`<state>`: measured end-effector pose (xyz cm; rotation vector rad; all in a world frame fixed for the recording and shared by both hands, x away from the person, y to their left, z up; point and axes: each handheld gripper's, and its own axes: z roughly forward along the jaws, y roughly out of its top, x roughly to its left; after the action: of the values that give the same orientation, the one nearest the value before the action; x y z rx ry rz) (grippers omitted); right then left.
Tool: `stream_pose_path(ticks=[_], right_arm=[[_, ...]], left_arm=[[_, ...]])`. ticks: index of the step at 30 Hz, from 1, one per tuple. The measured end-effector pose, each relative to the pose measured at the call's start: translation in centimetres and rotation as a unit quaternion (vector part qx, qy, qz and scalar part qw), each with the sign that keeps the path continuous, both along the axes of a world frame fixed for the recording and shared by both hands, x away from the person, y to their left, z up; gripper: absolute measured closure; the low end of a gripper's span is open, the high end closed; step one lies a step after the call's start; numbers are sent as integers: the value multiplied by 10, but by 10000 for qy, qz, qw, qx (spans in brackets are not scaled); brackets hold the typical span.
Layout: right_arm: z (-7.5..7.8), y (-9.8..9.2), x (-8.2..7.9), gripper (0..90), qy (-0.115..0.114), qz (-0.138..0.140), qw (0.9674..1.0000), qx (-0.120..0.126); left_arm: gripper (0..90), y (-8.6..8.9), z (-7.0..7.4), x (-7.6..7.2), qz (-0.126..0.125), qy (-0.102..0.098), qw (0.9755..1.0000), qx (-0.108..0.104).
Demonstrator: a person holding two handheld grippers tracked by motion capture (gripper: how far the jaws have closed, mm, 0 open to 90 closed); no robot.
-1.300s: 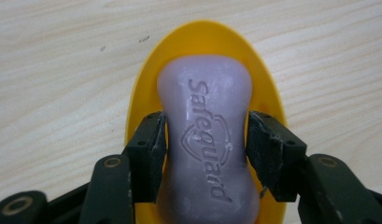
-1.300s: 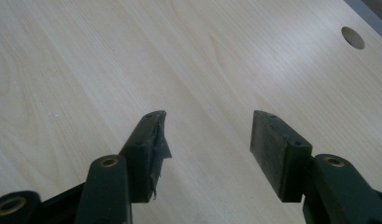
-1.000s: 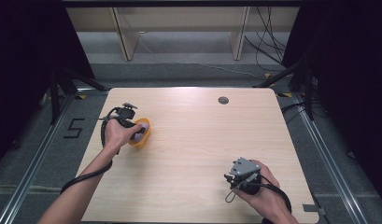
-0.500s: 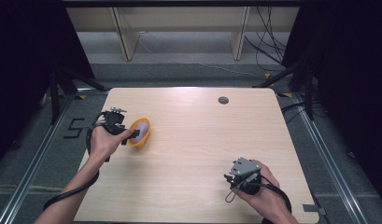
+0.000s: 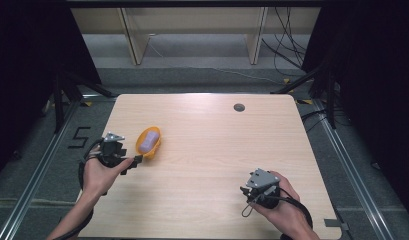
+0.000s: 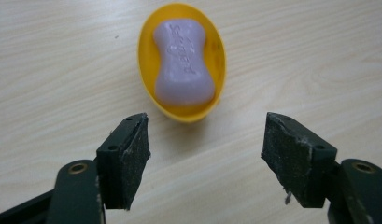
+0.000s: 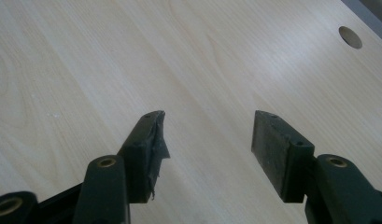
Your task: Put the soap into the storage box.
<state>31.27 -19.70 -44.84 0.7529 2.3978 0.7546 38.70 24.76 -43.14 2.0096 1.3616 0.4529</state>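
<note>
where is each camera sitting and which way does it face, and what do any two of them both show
High view: fixed above the person's side, looking forward and down on the wooden table; both forearms enter from the bottom, left gripper and right gripper in hand.
Left gripper view: rides the left gripper, looking along its open jaws at a purple soap bar lying in a yellow oval dish.
Right gripper view: rides the right gripper, looking along its open jaws over bare tabletop to a round hole.
Shared: high and left gripper views both show the soap and dish.
</note>
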Motion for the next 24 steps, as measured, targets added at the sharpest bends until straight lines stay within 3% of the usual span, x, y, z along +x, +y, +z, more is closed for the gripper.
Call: stream_pose_path(ticks=[5,6,10,12,13,17,18,19,20,21,22,24], right_arm=[[1,-2,2,444,-99,113,9999,-62],[1,-2,0,444,-14,27,10000,-31],[1,-2,0,441,-23,30,10000,-32],[1,-2,1,441,-70,48,10000,-46],[1,-2,1,440,-15,13,10000,-30],[1,-2,1,438,-75,45,9999,-52],[1,-2,1,437,-71,53,9999,-53],[0,-2,2,437,-79,98,9999,-42],[1,-2,2,437,-65,77,9999,-50],[1,-2,1,437,-53,75,9999,-42],[0,-2,1,437,-26,28,10000,-1],[1,-3,2,436,-100,126,9999,-30]], left_arm=[[309,3,-14,-21,-41,-48,10000,-57],[310,4,-17,-25,-68,-28,10000,-31],[313,5,-32,-39,-173,16,9998,11],[313,4,-41,-45,-133,5,9998,-122],[313,6,-45,-47,-211,42,9998,-23],[313,6,-59,-57,-181,38,9998,-80],[313,5,-62,-59,-108,-51,9998,-170],[313,9,-62,-61,-253,-30,9997,-11],[314,8,-65,-63,-192,-149,9997,-49],[314,9,-67,-64,-242,-109,9996,-10],[316,6,-71,-65,-110,-220,9995,-210],[316,8,-71,-66,-287,-83,9996,-7]])
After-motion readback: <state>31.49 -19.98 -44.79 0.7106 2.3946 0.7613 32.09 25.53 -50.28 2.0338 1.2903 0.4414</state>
